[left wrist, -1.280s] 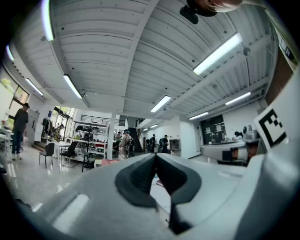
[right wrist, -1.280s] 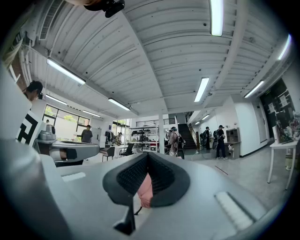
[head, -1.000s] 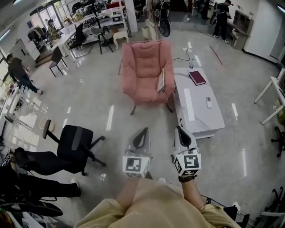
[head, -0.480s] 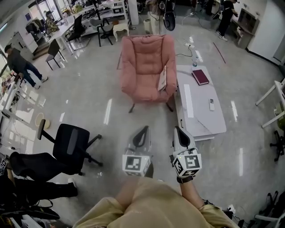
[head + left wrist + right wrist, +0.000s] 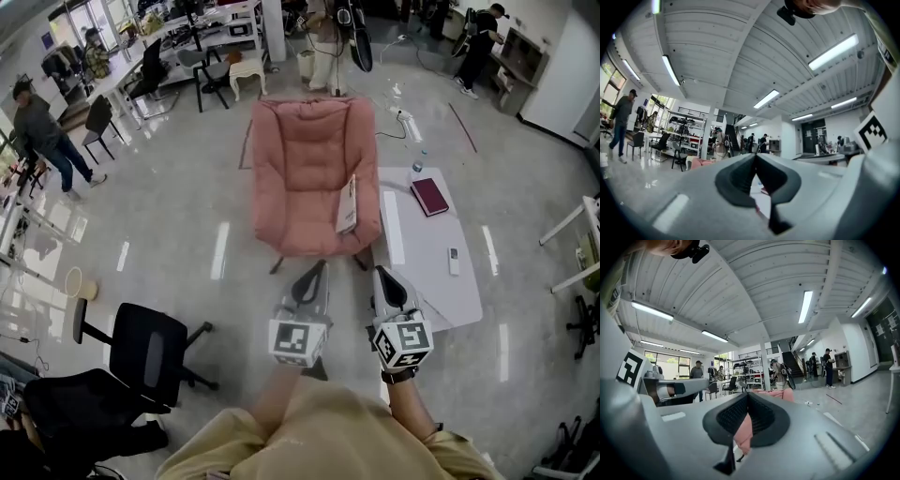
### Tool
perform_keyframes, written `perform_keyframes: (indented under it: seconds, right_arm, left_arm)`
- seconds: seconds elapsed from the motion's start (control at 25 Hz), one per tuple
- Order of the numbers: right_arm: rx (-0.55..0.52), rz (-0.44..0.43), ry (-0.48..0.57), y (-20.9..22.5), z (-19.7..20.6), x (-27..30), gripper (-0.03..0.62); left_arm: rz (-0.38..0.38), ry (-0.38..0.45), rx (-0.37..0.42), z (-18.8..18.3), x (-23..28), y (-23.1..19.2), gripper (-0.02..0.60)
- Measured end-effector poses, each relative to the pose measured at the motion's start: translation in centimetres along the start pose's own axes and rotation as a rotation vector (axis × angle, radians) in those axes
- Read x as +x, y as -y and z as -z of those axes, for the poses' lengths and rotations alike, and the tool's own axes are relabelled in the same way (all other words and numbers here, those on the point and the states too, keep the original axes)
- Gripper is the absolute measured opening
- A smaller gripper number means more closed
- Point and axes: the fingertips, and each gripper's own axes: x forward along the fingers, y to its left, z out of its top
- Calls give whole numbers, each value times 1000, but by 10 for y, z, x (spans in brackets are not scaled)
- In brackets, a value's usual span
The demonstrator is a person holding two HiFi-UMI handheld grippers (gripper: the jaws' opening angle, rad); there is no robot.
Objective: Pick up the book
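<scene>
Closer than a second ago, we now stand just short of the chair, and the table has slid nearer on our right. Our left gripper and right gripper point level toward the chair's front edge, each with its jaws pressed together on nothing. One pale book leans upright on the seat against the arm beside the table (a red book lies flat at the table's far end, near a bottle). Both are well apart from the grippers. A remote lies on the table nearer us.
</scene>
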Motion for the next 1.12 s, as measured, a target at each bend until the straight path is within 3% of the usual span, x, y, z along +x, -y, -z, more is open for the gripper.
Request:
perform_keyframes:
  seconds: [0.28,0.52,0.72,1.12]
  right_arm:
    - [-6,39,-33,34,-4,116,5]
    - [19,63,-157,84,29,183,5]
    - [54,85,-274,147,82,240,5]
    - [160,30,-581,253,228,389,56]
  left_arm:
    - [26,-29,-13,10,89,-87,0]
    - [76,-113,-62,49,155,-120,0]
    - [111,-190,-81,101,223,-129,0]
    - [89,-390,-168,216,370,-166,0]
